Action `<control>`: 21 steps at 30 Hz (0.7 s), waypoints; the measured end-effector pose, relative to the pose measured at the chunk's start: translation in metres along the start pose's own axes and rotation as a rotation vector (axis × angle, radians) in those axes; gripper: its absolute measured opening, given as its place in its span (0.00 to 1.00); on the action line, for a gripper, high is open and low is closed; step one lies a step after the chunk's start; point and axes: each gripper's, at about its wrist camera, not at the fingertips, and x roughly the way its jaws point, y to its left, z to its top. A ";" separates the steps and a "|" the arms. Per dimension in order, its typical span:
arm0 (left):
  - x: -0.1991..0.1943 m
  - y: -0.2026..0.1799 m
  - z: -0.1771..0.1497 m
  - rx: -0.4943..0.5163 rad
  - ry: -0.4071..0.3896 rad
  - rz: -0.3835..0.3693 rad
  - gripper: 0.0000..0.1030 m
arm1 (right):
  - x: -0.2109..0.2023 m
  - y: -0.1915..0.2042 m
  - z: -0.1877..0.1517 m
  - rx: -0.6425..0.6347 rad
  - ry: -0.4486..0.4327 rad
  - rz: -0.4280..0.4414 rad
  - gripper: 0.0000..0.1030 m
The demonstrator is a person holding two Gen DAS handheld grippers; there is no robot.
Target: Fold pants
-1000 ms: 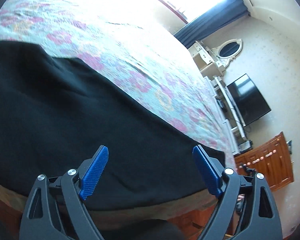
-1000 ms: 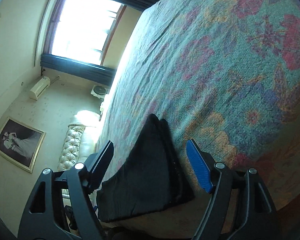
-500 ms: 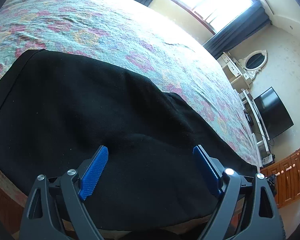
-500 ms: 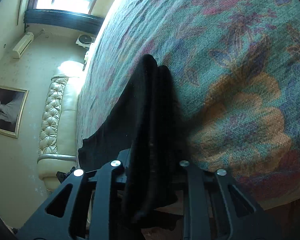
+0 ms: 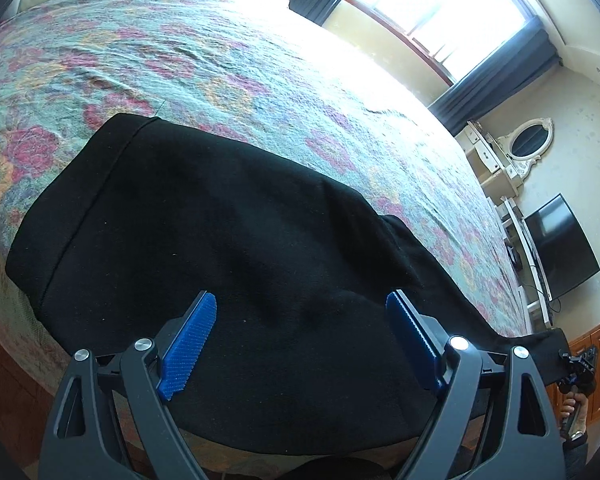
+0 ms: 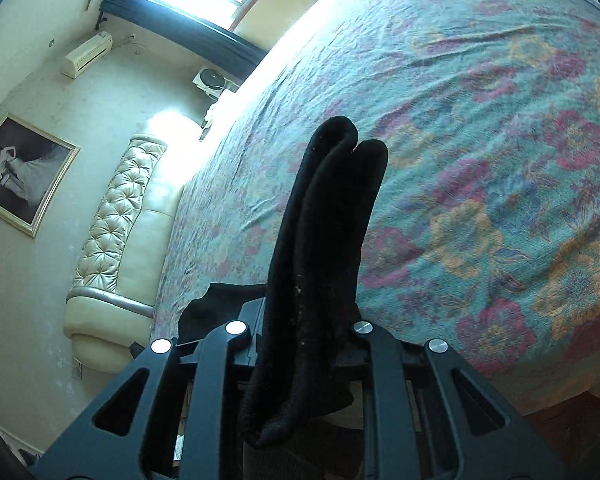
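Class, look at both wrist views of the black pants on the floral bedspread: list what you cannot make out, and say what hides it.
- Right wrist view: the right hand-held gripper pads, buried in the bunched black pants.
- Left wrist view: the pants' near edge, behind the open left hand-held gripper and cut off by the frame.
- Left wrist view: the hem at the far right, too small and dark.
- Floral bedspread: washed out by window glare.

The right tongs (image 6: 300,340) have clamped shut on the pants (image 6: 324,240) — lifting that end off the bedspread (image 6: 500,160).
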 end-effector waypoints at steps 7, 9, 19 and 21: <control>-0.012 0.003 0.005 -0.028 -0.003 -0.017 0.83 | 0.045 0.127 -0.002 -0.139 0.031 0.029 0.17; -0.013 -0.003 0.007 -0.016 0.002 -0.029 0.83 | 0.070 0.156 -0.009 -0.180 0.053 0.018 0.17; -0.013 -0.009 0.008 0.003 0.013 -0.023 0.83 | 0.184 0.206 -0.066 -0.261 0.206 -0.044 0.17; -0.015 -0.008 0.009 -0.004 0.005 -0.025 0.83 | 0.201 0.211 -0.074 -0.272 0.223 -0.064 0.17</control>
